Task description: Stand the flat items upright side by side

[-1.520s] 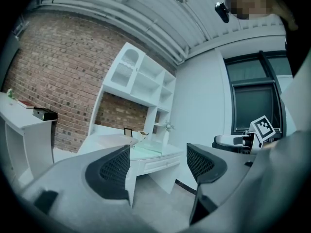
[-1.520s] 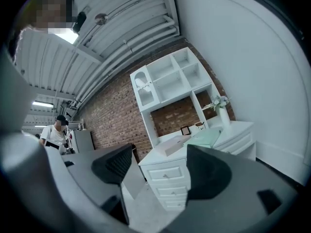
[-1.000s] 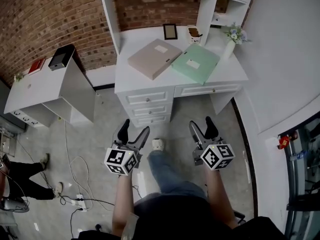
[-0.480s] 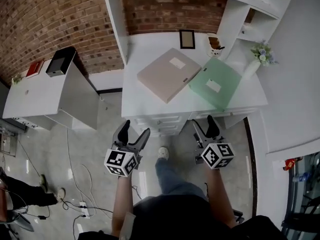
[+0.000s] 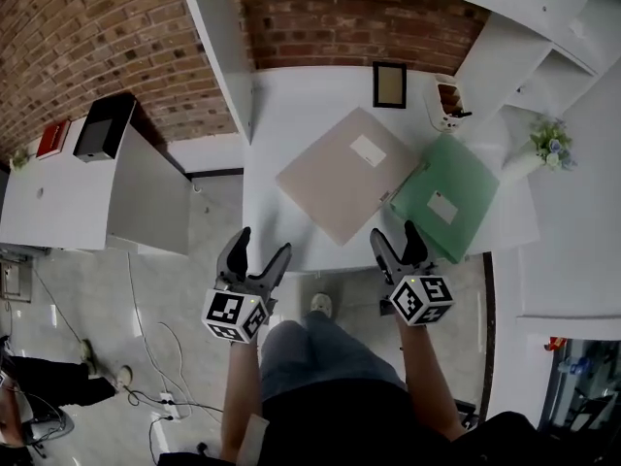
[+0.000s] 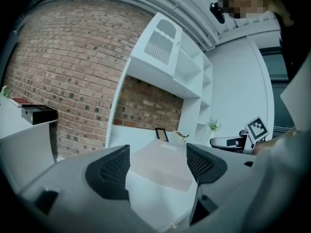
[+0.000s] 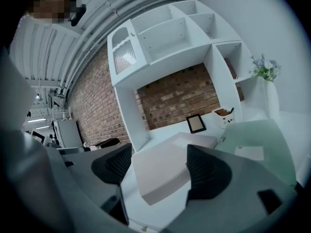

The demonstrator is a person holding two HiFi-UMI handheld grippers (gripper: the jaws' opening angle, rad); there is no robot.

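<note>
A beige flat file box lies flat on the white desk, turned at an angle. A green flat file box lies flat to its right, partly over the desk's right front part. My left gripper is open and empty at the desk's front edge, left of the beige box. My right gripper is open and empty at the front edge, between the two boxes' near corners.
At the back of the desk stand a small picture frame, a white pen holder and a vase of flowers. White shelves rise above the desk against a brick wall. A lower white cabinet stands to the left.
The person has walked up to the desk. Both grippers have gone from over the floor to the desk's front edge, still open and empty. The boxes have not moved.
</note>
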